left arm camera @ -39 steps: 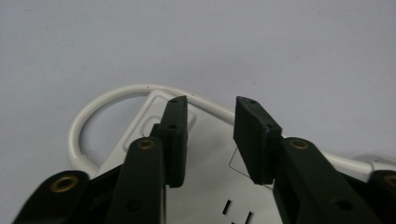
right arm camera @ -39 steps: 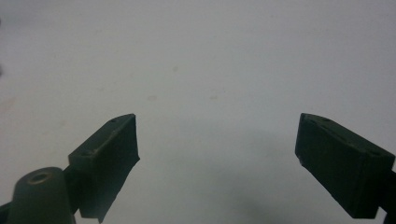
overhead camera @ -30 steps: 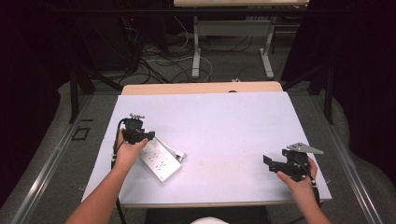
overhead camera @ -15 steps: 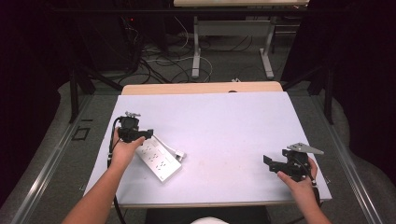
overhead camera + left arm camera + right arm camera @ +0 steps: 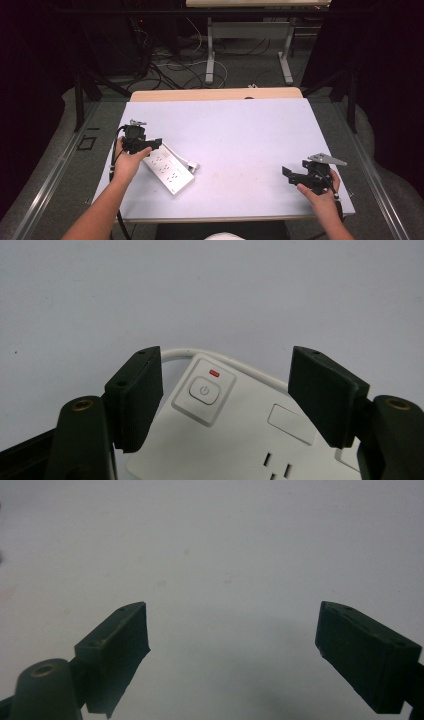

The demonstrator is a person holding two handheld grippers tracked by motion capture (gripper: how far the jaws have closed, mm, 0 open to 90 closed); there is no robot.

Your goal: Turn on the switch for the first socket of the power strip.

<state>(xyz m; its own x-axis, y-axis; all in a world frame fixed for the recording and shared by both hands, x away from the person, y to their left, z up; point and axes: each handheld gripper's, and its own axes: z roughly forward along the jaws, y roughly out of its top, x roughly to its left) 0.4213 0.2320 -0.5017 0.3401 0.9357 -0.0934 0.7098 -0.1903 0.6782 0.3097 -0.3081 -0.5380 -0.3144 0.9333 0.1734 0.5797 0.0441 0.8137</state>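
Two grippers work over one pale bench (image 5: 240, 130) in the high view; the left gripper (image 5: 150, 144) sits at the far end of a white power strip (image 5: 167, 170) lying slantwise on the bench's left half, while the right gripper (image 5: 295, 175) hovers well apart near the right edge, holding nothing; a careless shove could skid the light strip across the smooth surface.

From the left gripper view, the left gripper (image 5: 225, 390) is spread wide, its jaws either side of the strip's switch end without clearly touching it; the power strip (image 5: 240, 440) is glossy white with a rounded corner, a power button (image 5: 204, 392) under a small red mark (image 5: 213, 373), and socket slots; closing askew might press that button, or slip off the slick casing.

From the right gripper view, the right gripper (image 5: 232, 645) is likewise spread, over bare bench.
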